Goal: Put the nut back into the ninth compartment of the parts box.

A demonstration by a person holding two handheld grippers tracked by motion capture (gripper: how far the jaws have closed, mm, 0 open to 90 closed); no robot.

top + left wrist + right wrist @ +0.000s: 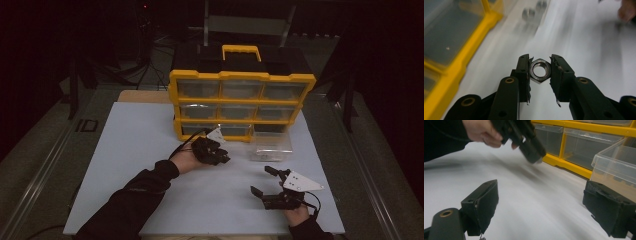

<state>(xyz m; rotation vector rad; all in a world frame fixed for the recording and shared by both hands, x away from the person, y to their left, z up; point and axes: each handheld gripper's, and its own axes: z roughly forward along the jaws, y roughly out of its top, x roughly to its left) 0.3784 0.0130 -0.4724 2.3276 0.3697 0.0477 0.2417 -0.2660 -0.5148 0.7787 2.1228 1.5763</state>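
High view: dim room, white table top (150, 165) with a yellow drawer cabinet (241, 105) at its far middle, three rows of clear drawers, yellow handle on top. One clear drawer (270, 145) pulled out and set on the table just in front of the cabinet's lower right corner. Left gripper (220, 156) held in the left hand (187, 160) near the cabinet's bottom row, left of the pulled-out drawer, dark sleeve (132, 200) behind it; jaw gap too small to judge here. Right gripper (264, 181) nearer the table's front edge, well apart from the left one, jaws spread wide, grey three-cornered plate (300, 182) on top.

Left gripper view: left gripper (540, 72) clenched on a steel hex nut (539, 70), pinched flat side against each black pad, bore facing the camera, held above the white table (579, 50). Yellow cabinet frame (461, 67) with clear drawer fronts along the left. Two more nuts (528, 13) blurred farther off, apparently inside clear plastic. Part of the other hand (627, 11) at upper right.

Right gripper view: right gripper (549, 210) released, jaws far apart, nothing between them but bare table. Left hand (482, 131) and left gripper (535, 157) beyond, angled down toward the cabinet's base (566, 165), motion-blurred at the tip. Pulled-out clear drawer (614, 167) close at the right, just above the right-side jaw.
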